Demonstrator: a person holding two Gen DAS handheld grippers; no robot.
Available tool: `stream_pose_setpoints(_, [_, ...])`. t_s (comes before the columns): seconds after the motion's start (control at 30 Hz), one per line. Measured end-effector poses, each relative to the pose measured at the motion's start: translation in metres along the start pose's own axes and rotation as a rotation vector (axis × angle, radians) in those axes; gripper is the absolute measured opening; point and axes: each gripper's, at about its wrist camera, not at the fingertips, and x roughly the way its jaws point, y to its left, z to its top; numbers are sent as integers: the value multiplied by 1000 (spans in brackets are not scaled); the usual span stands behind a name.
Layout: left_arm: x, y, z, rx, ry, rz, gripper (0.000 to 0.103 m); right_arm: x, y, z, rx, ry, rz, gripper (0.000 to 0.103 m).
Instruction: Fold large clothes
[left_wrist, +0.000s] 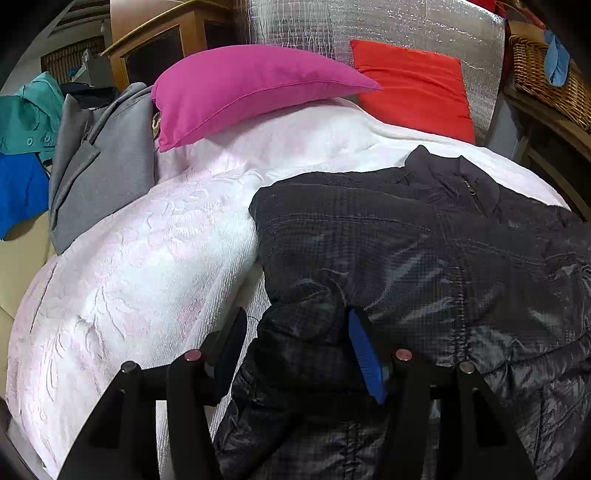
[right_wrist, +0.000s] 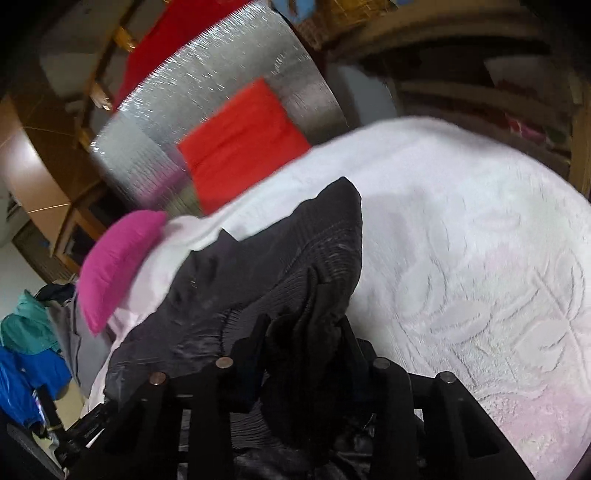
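Two grippers are on the dark quilted jacket (left_wrist: 424, 251), which lies spread on the white embossed bedspread (left_wrist: 140, 258) with its collar and zip pointing toward the head of the bed. Your left gripper (left_wrist: 299, 354) stands about half spread at the jacket's near edge: the blue pad of one finger (left_wrist: 364, 354) rests against a raised fold of the shiny fabric, while the other finger sits out over the bedspread just beside the jacket's edge — whether the pads actually press the cloth between them you cannot tell from this view. Your right gripper (right_wrist: 304, 332) is drawn in narrow and pinches a bunched wad of the jacket (right_wrist: 280, 266); black cloth fills the gap between the fingers and the fabric rises from them in a peaked fold toward the far side of the bed. The right wrist view is tilted and somewhat blurred, so finer detail of the grip is lost. At the head of the bed a magenta pillow (left_wrist: 251, 88) lies on the bedspread, and a red pillow (left_wrist: 417, 85) leans against a silver quilted foil panel (left_wrist: 369, 26). To the left of the magenta pillow a grey coat (left_wrist: 99, 166) is draped over the bed's edge, with a teal garment (left_wrist: 29, 114) and a blue one (left_wrist: 20, 192) beyond it. A wicker basket (left_wrist: 546, 77) stands on a wooden shelf at the right — a blue cloth hangs over its rim.
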Motion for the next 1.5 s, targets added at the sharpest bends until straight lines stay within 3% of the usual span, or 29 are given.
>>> stream_pose_setpoints(0.17, [1,-1,0,7,1,1,60,34,-15,-8,20,156,-101,38])
stream_pose_setpoints(0.3, [3,4,3,-21,23,-15,66,34,-25,-4,95,174,-53,40])
stream_pose_setpoints(0.4, [2,13,5,-70,44,-55,66,28,-32,1,166,179,-35,54])
stream_pose_setpoints(0.47, [-3,16,7,-86,26,-61,66,14,-35,6,212,137,-10,58])
stream_pose_setpoints(0.57, [-17,16,8,-81,-32,-58,66,-19,-32,17,232,5,58,58])
stream_pose_setpoints(0.63, [-29,13,7,-68,-78,-71,68,-39,-22,16,192,-58,138,58])
stream_pose_setpoints(0.7, [-38,6,5,-43,-110,-96,73,-45,-3,13,108,-66,179,56])
stream_pose_setpoints(0.77, [-41,-4,2,-7,-116,-124,74,-43,18,5,20,-28,194,38])
stream_pose_setpoints(0.83, [-36,-15,-2,41,-87,-136,75,-30,34,-7,-38,48,182,38])
stream_pose_setpoints(0.97, [-8,-24,-11,86,47,-129,75,12,51,-26,-80,212,115,39])
stream_pose_setpoints(1.07, [-8,-21,-12,83,48,-131,75,37,39,-35,-36,304,64,37])
stream_pose_setpoints(1.27, [-30,-8,-7,28,-5,-172,75,10,45,-25,-38,228,102,37])
stream_pose_setpoints(1.37, [-39,5,-5,14,-55,-129,75,-11,49,-15,-79,79,67,37])
stream_pose_setpoints(1.5, [-16,26,-1,-78,8,-99,75,-4,5,-1,71,92,39,37])
